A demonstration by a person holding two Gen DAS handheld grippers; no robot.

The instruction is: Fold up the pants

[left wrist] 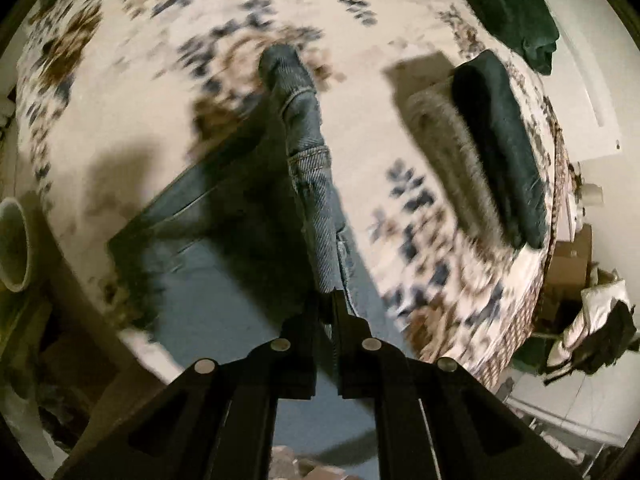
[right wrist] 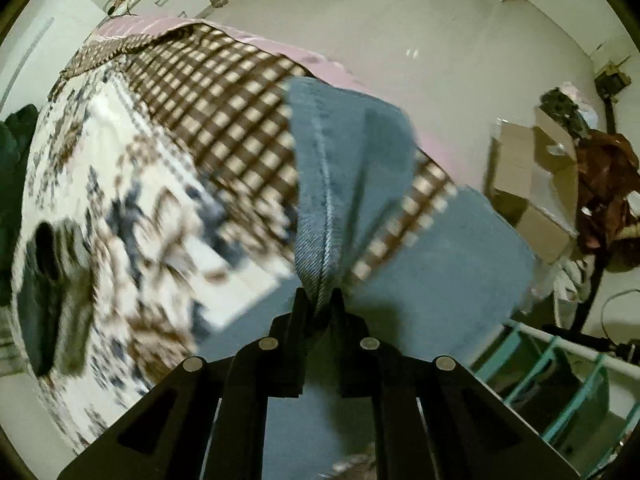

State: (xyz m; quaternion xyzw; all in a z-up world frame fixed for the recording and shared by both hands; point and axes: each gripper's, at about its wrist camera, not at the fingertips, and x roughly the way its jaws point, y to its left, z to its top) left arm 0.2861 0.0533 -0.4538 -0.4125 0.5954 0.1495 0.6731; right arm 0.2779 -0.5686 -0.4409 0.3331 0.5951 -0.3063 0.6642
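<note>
Left tool: its two black fingers are clenched on a bunched fold of the blue denim pants, the cloth rising in a taut ridge away from the tips.
Pants, left wrist view: the ridge runs far up the middle to a rolled end; a flatter stretch of the same denim lies to its left on the bed, largely in shadow.
Bed cover: a cream blanket with blue and brown leaf print, spread under the pants; the print is smeared by blur.
Folded clothes, right of the pants: a dark navy folded garment lies on a grey fuzzy folded garment, both well apart from the pants; a dark green garment sits at the far right edge of the bed.
Right tool: its black fingers are clamped on a seam of the blue denim pants, which fan out away from the tips.
Pants, right wrist view: one panel drapes over the bed's brown and cream checked border; another blue panel hangs at the near right, over the bed's edge.
Beyond the bed: a pale floor and, at the right, an open brown cardboard box.
</note>
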